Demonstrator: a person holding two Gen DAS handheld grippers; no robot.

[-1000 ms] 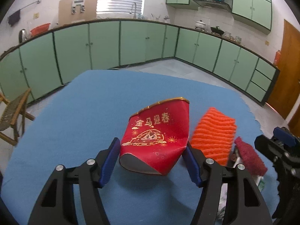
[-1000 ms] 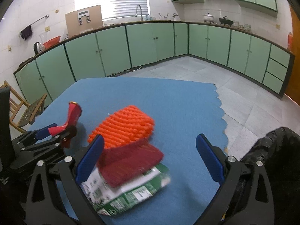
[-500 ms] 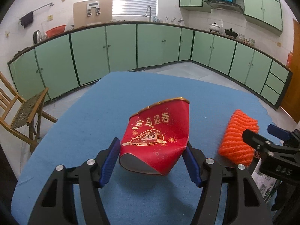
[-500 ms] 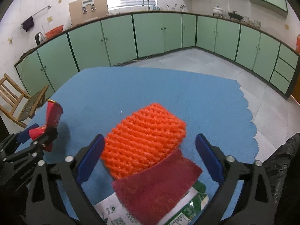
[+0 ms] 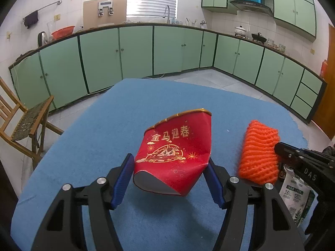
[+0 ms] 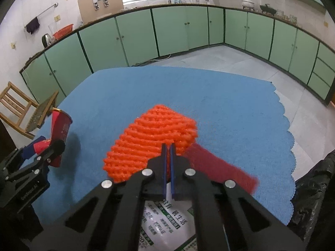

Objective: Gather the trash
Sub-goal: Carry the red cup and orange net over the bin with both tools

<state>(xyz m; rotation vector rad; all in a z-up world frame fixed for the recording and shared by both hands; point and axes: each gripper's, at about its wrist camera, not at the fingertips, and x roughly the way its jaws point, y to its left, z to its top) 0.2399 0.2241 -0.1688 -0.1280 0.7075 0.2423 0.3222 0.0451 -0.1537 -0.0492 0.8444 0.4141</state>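
Snapping shut: the right hand-held gripper (image 6: 167, 146), wide open a sec ago w/ the trash pile between its fingers, now has its pads nearly touching at lower centre of the right view. They seem to pinch the edge where orange net (image 6: 150, 140) meets dark red net (image 6: 219, 171), but what's caught can't be told. Carton (image 6: 165, 221) lies under it, bottom centre. Left hand-held gripper (image 5: 170, 175) is unchanged, clamped mid-width on the red cup (image 5: 178, 156), lifted off the blue bench (image 5: 104, 125). Likely next: lift, then bag (image 6: 314, 188) at right edge.
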